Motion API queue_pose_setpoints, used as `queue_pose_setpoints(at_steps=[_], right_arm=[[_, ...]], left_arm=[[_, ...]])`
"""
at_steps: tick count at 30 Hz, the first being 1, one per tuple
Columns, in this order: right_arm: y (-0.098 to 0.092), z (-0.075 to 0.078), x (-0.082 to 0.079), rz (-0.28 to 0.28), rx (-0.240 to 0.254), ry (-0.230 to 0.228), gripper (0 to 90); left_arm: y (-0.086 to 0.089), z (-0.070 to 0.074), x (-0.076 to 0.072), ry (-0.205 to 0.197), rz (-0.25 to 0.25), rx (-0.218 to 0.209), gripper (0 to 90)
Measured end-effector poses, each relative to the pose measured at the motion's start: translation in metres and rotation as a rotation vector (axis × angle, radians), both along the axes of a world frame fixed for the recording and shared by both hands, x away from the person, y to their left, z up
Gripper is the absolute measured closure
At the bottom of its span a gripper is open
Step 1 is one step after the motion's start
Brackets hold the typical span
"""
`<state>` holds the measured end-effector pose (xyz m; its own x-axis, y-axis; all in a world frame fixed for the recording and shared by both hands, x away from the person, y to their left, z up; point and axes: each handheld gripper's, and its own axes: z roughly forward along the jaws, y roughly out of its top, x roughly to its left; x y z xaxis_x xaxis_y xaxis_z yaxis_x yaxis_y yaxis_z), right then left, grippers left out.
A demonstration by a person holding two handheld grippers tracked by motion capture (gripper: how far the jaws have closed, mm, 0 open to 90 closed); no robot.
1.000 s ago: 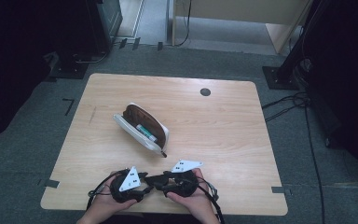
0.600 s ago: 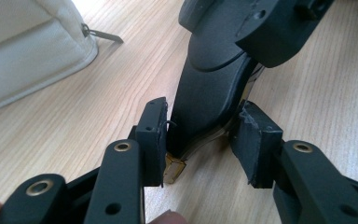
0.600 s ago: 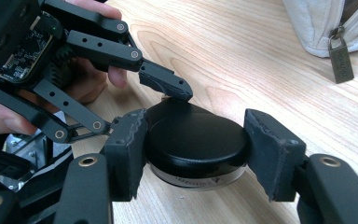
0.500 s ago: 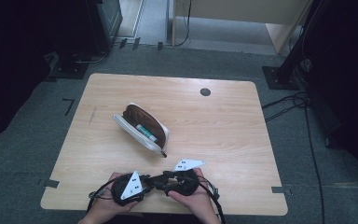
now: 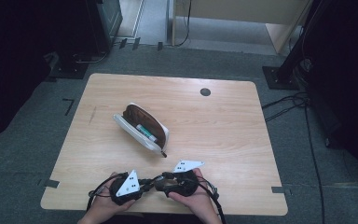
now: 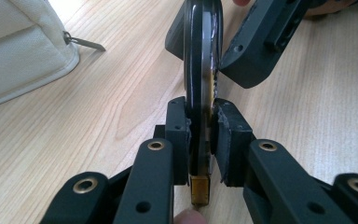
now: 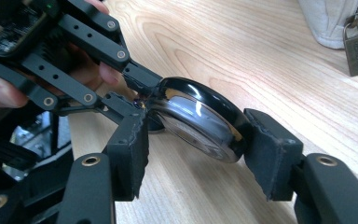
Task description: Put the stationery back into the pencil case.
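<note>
Near the front edge of the table [image 5: 223, 116] the two grippers meet around a small round disc [image 7: 200, 119], glossy black on its rim with a glassy, reflective face. It looks like a compact mirror or lens, though I cannot tell which. It is held on edge just above the wood. The left gripper [image 6: 200, 133] has just been closing and now pinches the disc's flat faces tightly between its pads. The right gripper [image 7: 198, 149] grips the rim from both sides, jaws fairly wide. Farther back lies an open pouch [image 5: 142, 125], white outside, brown inside.
</note>
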<state>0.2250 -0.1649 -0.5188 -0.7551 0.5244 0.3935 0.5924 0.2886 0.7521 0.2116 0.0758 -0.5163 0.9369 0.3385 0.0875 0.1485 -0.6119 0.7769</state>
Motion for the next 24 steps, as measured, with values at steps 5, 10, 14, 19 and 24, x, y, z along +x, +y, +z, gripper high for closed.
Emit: queue_pose_setpoints(at_steps=[5, 10, 14, 19, 24], right_arm=[[-0.006, 0.0, 0.001, 0.017, 0.083, -0.003, 45.5], [-0.008, 0.0, -0.001, 0.074, 0.119, -0.058, 48.4], [-0.01, 0.001, -0.003, 0.094, 0.151, -0.094, 52.2], [-0.014, 0.005, -0.006, 0.118, 0.199, -0.148, 70.8], [-0.012, 0.008, -0.011, 0.142, 0.186, -0.175, 73.9]], left_arm=[[0.005, 0.001, 0.003, 0.048, -0.019, -0.055, 78.5], [0.01, 0.001, 0.005, 0.087, -0.06, -0.103, 78.3], [0.011, 0.001, 0.006, 0.106, -0.073, -0.114, 78.2], [0.012, 0.002, 0.008, 0.133, -0.087, -0.123, 68.4], [0.011, 0.001, 0.008, 0.115, -0.046, -0.115, 61.0]])
